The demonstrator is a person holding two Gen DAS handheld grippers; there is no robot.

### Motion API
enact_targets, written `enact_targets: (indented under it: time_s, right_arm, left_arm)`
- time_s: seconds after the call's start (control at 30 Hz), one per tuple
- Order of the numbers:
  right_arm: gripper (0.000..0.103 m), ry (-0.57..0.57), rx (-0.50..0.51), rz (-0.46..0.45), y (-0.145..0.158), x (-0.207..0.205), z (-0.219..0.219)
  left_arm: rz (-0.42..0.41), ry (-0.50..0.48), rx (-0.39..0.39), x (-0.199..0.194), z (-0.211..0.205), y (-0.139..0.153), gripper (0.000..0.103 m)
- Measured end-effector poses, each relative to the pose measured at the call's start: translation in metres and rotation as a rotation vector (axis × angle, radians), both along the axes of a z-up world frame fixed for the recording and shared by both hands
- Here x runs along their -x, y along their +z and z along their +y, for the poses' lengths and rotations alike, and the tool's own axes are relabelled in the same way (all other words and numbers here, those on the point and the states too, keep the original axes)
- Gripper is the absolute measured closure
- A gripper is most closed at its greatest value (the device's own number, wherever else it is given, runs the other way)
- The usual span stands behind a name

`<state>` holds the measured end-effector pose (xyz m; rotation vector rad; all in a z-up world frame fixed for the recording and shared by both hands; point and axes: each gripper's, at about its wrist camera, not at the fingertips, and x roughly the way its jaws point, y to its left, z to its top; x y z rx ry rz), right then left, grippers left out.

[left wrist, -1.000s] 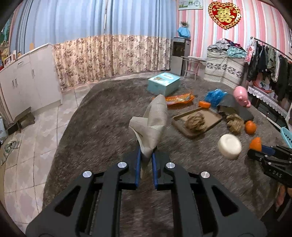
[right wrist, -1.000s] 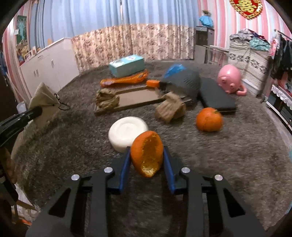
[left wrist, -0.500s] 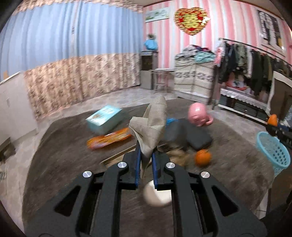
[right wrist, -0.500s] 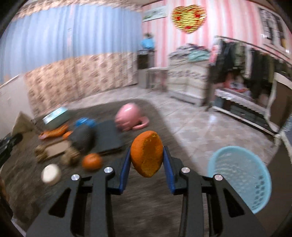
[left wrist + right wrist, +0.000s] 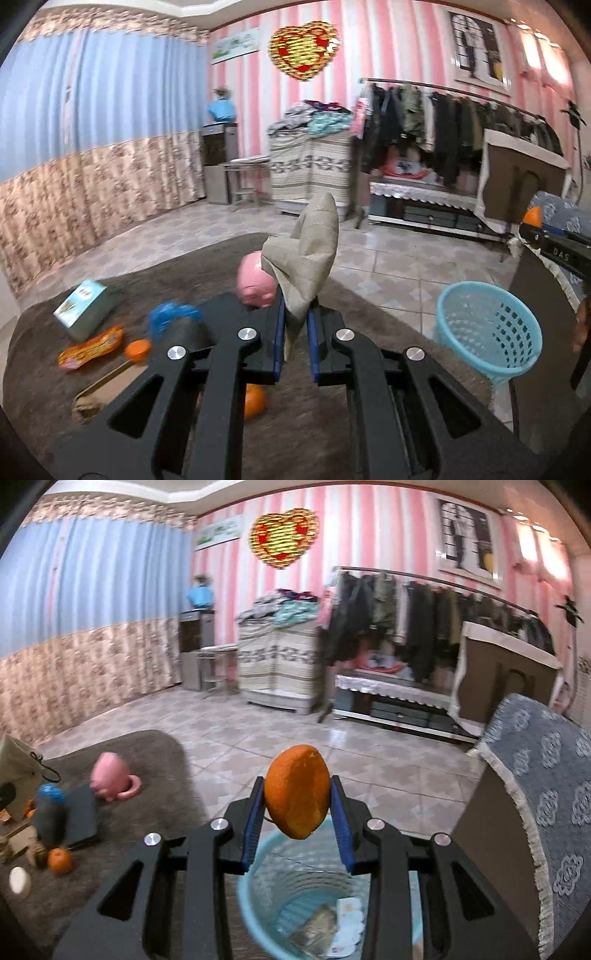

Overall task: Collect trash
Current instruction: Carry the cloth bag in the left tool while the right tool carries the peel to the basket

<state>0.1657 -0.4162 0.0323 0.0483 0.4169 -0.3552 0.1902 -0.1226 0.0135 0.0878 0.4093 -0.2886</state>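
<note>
Right gripper (image 5: 297, 812) clamps orange peel (image 5: 297, 792) above blue basket (image 5: 258, 890); left gripper (image 5: 295, 332) pinches beige paper bag (image 5: 306, 258), basket to its right.

- Beige woven-textured crumpled paper bag (image 5: 308, 254) between blue-padded black fingers of the left gripper (image 5: 295, 332)
- Orange peel piece (image 5: 297, 792), bright orange, between blue pads of the black right gripper (image 5: 297, 829)
- Light blue perforated plastic basket (image 5: 489, 328)
- Dark grey-brown shaggy carpet (image 5: 110, 280)
- Pink round pig-shaped toy (image 5: 255, 286)
- Pink-and-white striped wall (image 5: 388, 44) with a red-and-gold heart ornament (image 5: 303, 50)
- Blue curtain (image 5: 92, 96) with a beige floral lower band
</note>
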Motion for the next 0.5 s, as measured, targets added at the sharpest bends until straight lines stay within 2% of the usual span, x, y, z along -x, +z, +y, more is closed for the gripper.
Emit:
enact_targets:
  time_s: [0.27, 0.5]
  right_arm:
    - [0.068, -0.1, -0.096, 0.024, -0.037, 0.003, -0.06]
    - [0.068, -0.181, -0.092, 0.086, -0.066, 0.007, -0.09]
  left_arm:
    - [0.041, -0.117, -0.03, -0.016, -0.068, -0.02, 0.094]
    - [0.095, -0.212, -0.032, -0.029, -0.119, -0.045, 0.094]
